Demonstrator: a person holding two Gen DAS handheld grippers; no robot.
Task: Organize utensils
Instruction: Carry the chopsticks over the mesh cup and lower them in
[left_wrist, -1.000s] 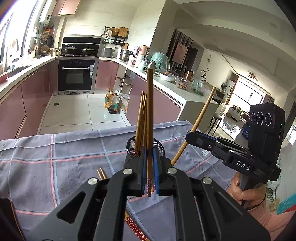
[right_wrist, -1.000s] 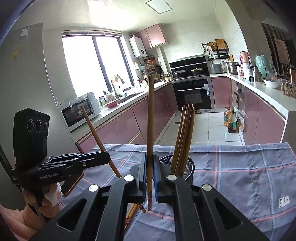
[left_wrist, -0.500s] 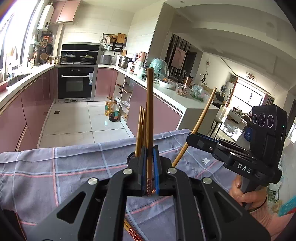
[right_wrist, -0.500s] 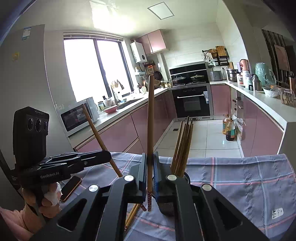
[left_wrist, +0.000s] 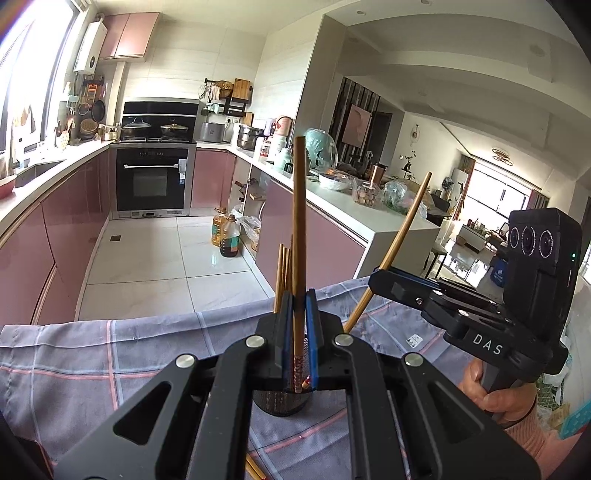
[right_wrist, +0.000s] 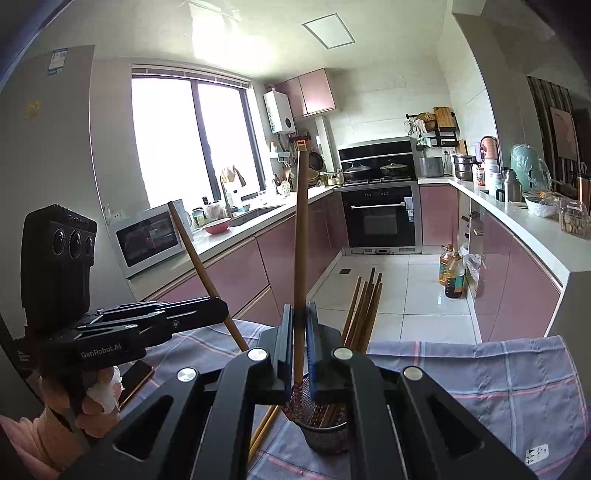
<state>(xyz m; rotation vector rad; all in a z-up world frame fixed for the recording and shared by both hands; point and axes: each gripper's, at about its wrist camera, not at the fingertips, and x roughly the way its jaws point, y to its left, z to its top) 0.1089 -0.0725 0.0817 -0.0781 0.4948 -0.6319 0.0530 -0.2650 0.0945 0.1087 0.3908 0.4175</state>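
Note:
My left gripper (left_wrist: 298, 332) is shut on one upright wooden chopstick (left_wrist: 298, 240), its patterned end hanging just above a black mesh holder (left_wrist: 282, 402). Several chopsticks (left_wrist: 282, 273) stand in that holder. In the right wrist view my right gripper (right_wrist: 299, 343) is likewise shut on an upright chopstick (right_wrist: 301, 240) above the mesh holder (right_wrist: 328, 432), beside the standing chopsticks (right_wrist: 364, 310). Each view shows the other gripper from the side: the right one (left_wrist: 391, 284) and the left one (right_wrist: 207, 312), each with a slanting chopstick in it.
A grey-blue checked cloth (left_wrist: 110, 362) covers the table. Loose chopsticks (right_wrist: 264, 428) lie on it left of the holder, and a phone (right_wrist: 136, 380) lies under the left gripper. A hand (left_wrist: 495, 398) holds the right gripper's handle. Kitchen counters and floor lie beyond the table edge.
Both grippers have risen with their chopsticks. The holder and cloth have slid lower in both views, so the held chopstick ends now hang over the holder's mouth.

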